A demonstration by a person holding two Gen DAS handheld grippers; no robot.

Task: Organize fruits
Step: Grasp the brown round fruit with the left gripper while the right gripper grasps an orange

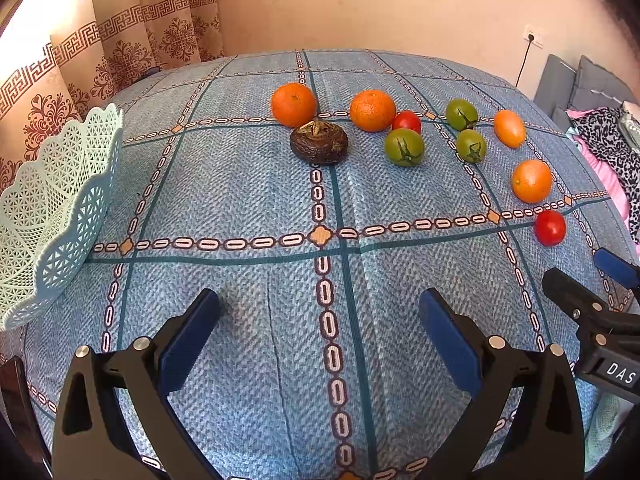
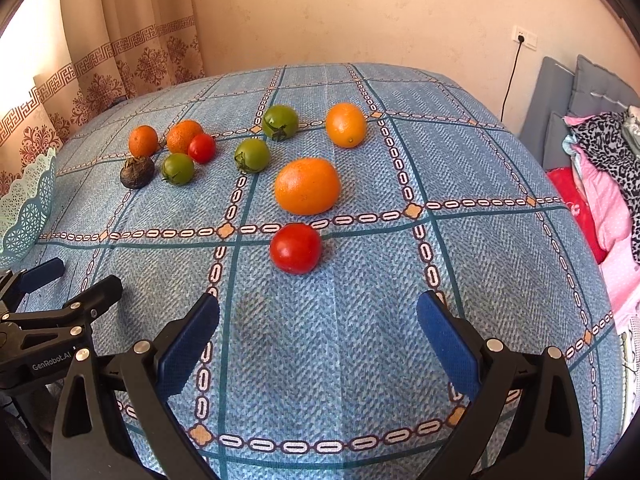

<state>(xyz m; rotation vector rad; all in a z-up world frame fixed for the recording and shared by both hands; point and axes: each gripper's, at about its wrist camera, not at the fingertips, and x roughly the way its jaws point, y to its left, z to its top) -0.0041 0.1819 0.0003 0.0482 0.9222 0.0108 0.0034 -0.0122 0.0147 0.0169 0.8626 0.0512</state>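
Note:
Several fruits lie loose on the blue patterned tablecloth [image 1: 248,200]: oranges [image 1: 293,104], green tomatoes [image 1: 404,147], red tomatoes [image 1: 550,227] and a dark brown wrinkled fruit [image 1: 319,143]. My left gripper [image 1: 320,312] is open and empty, well short of the fruits. My right gripper [image 2: 318,314] is also open and empty, with a red tomato [image 2: 295,247] just beyond its fingertips and a large orange [image 2: 307,186] behind that. A pale green lattice basket [image 1: 60,216] stands at the table's left edge.
A patterned curtain [image 1: 120,40] hangs behind the table on the left. To the right, a bed with pink and leopard-print fabric [image 2: 600,184] sits close to the table edge. A wall socket with a black cable [image 2: 524,38] is on the far wall.

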